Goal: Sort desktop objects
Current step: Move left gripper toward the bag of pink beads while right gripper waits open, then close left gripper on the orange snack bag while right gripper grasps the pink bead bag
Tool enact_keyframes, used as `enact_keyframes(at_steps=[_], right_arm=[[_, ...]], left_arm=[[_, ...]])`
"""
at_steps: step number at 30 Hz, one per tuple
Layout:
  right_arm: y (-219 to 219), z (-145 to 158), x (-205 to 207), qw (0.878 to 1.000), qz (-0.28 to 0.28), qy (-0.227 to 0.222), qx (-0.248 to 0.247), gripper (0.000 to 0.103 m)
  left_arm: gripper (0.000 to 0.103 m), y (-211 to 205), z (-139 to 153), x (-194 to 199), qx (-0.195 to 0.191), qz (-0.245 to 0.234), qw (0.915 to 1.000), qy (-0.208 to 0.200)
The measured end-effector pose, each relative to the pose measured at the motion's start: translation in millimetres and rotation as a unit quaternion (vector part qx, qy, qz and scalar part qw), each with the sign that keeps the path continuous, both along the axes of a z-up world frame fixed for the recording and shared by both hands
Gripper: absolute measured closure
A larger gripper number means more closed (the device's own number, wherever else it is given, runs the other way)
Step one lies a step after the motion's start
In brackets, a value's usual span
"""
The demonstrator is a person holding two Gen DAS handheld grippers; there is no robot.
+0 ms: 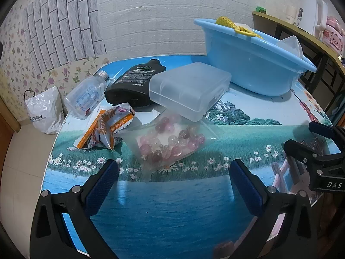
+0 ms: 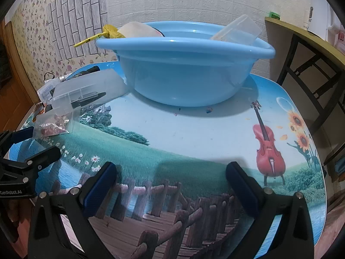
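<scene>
- The left gripper (image 1: 173, 172) hangs low over the near part of the desk (image 1: 172, 211), its jaws wide apart and holding nothing.
- The right gripper (image 2: 171, 172) is likewise empty, jaws spread, and faces the blue basin (image 2: 185, 71) at the far side of the desk.
- The basin already holds a few things: something yellow at its far left rim, a pale rounded item, and a clear container leaning at the right. So the sorting looks partly done, by my reading.
- A pile still waits on the left half of the desk: a bag of pink beads (image 1: 170, 142) nearest the left gripper, an orange snack wrapper (image 1: 107, 127) to its left, a clear lidded box (image 1: 189, 90) resting on the bag's far edge, a black bottle (image 1: 135, 84) lying flat behind, and a small clear bottle (image 1: 86, 99) tipped on its side at far left.
- The step in hand seems to be a reach for the next item, and the bead bag sits just ahead of the open left jaws.
- That pick calls for a short advance and a pinch on the slack plastic, then a carry right to the basin.
- The box may pin the bag; how much it overlaps is hard to judge through the curved lens.
</scene>
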State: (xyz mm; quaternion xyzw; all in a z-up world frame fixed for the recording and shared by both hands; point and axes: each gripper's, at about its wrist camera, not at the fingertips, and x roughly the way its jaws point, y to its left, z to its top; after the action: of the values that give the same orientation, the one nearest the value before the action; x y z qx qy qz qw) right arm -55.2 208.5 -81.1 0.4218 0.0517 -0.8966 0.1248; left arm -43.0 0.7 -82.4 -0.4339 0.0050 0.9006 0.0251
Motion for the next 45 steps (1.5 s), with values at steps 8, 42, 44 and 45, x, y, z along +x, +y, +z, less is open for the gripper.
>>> enact_keyframes(at_steps=[8, 42, 44, 45], right_arm=[[-0.2, 3.6, -0.8, 1.000, 0.013, -0.012, -0.024, 0.000], [-63.1, 21.0, -27.7, 0.989, 0.056, -0.072, -0.113, 0.006], [-66.7, 20.8, -30.4, 0.988, 0.054, -0.077, -0.121, 0.006], [-67.9, 20.8, -31.5, 0.988, 0.053, -0.079, -0.122, 0.006]], left_arm=[[0.000, -7.8, 0.0, 0.6, 0.003, 0.005, 1.0000, -0.006], [0.000, -74.3, 23.1, -14.4, 0.023, 0.010, 0.9989, 0.040], [0.000, -76.6, 26.2, -13.6, 0.028, 0.004, 0.9986, 0.044], [0.000, -77.9, 27.9, -13.5, 0.030, 0.001, 0.9985, 0.047]])
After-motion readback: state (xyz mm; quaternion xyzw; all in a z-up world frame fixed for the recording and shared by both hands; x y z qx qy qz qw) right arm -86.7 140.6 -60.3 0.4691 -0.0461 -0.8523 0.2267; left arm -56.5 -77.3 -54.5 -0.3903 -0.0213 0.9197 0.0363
